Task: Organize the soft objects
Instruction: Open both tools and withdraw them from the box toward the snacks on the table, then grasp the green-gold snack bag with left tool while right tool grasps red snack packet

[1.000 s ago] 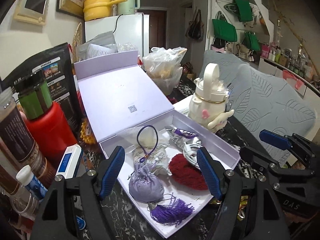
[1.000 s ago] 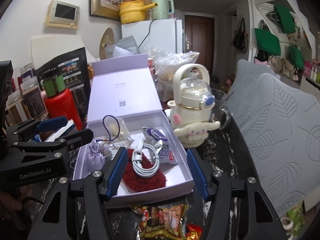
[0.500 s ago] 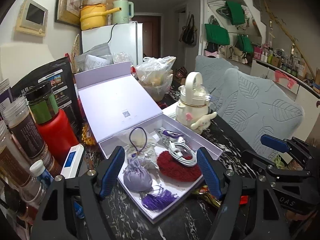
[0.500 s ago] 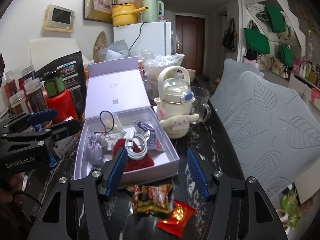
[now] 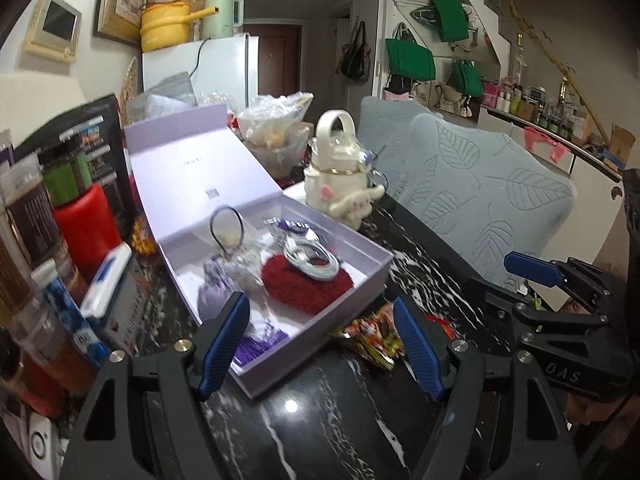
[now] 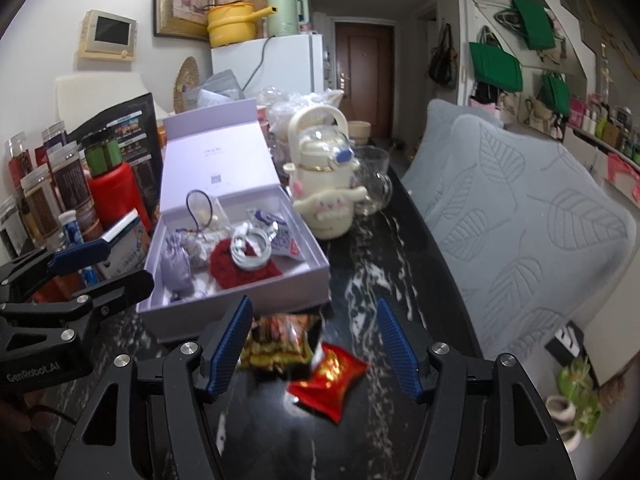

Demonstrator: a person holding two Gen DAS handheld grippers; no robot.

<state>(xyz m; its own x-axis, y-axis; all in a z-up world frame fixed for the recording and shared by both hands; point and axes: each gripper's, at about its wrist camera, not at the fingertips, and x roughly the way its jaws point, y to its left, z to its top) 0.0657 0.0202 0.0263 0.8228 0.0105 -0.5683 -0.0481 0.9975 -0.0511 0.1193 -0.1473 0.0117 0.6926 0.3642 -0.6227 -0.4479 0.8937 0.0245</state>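
Note:
An open lilac box [image 5: 372, 276] [image 6: 240, 304] lies on the black marble table. It holds a lilac sachet [image 6: 176, 264] [image 5: 214, 296] with a purple tassel [image 5: 260, 342], a red fuzzy pad [image 5: 308, 284] [image 6: 240, 270], a coiled white cable [image 5: 310, 258] [image 6: 250, 252] and small packets. My left gripper [image 5: 322, 344] is open and empty, in front of the box's near edge. My right gripper [image 6: 314, 346] is open and empty, above two snack packets [image 6: 280, 342] [image 6: 330, 378] in front of the box.
The box lid [image 5: 196, 176] stands open at the back. Jars and a red canister [image 5: 86, 224] crowd the left. A cream kettle-shaped bottle with a plush toy [image 6: 326, 184] and a glass mug [image 6: 372, 188] stand right of the box. A grey leaf-patterned cushion [image 6: 520, 208] borders the right.
Both grippers have pulled back from the box, towards the table's near edge. The box looks smaller and farther. The snack packets have come into view in front of the box.

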